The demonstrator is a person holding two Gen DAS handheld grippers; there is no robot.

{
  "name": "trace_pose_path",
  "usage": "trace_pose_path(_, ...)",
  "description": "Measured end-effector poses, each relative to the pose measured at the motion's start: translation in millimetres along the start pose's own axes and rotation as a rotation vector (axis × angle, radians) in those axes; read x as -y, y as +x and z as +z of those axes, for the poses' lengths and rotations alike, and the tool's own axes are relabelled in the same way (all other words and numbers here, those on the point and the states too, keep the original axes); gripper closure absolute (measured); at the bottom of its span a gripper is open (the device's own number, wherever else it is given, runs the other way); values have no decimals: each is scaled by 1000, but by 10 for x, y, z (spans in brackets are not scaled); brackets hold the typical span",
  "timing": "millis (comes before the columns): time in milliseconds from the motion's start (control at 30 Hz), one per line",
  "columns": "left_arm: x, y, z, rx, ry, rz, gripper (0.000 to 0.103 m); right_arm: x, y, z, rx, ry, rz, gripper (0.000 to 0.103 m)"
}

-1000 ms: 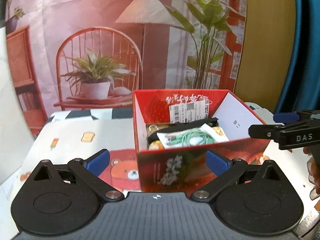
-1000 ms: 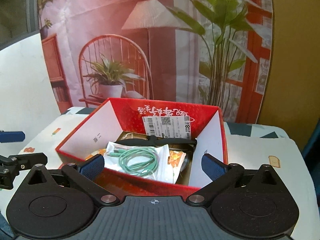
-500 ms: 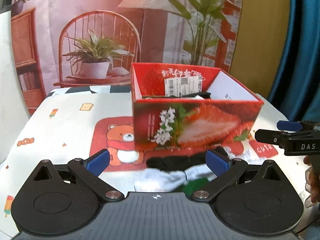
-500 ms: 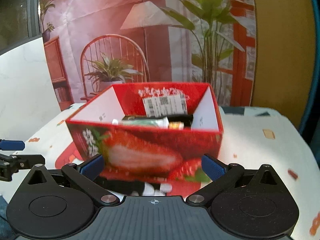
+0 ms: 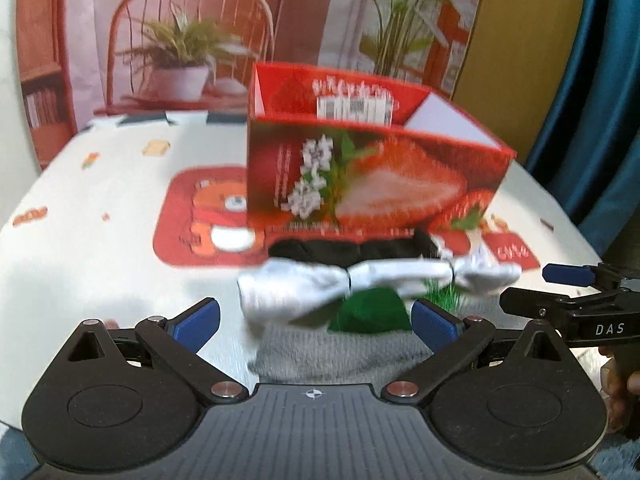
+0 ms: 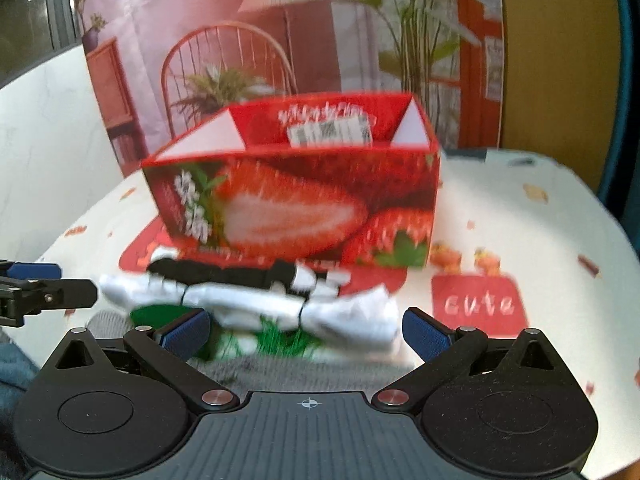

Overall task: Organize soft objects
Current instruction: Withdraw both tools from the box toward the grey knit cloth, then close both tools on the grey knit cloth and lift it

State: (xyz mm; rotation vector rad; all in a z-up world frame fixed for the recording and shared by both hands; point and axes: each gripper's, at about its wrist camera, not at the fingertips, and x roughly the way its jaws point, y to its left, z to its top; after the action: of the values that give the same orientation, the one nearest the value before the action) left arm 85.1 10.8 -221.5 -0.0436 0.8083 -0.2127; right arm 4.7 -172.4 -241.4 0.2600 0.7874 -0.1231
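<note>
Staged home-style setup, not a real room: printed backdrop of chair, lamp and potted plants hangs on the far side. Desk wears a cartoon bear cloth. Blue curtain far right, plain white wall left.

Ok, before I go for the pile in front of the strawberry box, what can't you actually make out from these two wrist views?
- Inside of the strawberry box: both views, hidden by its front wall.
- Pile of soft items, white, black, green, grey: motion blur in both views, so item count and type are unclear.
- Grey item's near edge: hidden behind the left gripper body and the right gripper body.
- Label on the box: too blurred to read.
</note>
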Motion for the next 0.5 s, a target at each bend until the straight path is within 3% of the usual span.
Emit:
trace_pose_path(300, -100, 113, -156, -74, -52, 3, 1, 68, 107, -164, -75, 32, -31, 13)
trace_pose_path(500, -187, 240, -221, -127, -92, -4, 12, 159, 191, -199, -103, 65, -75, 20)
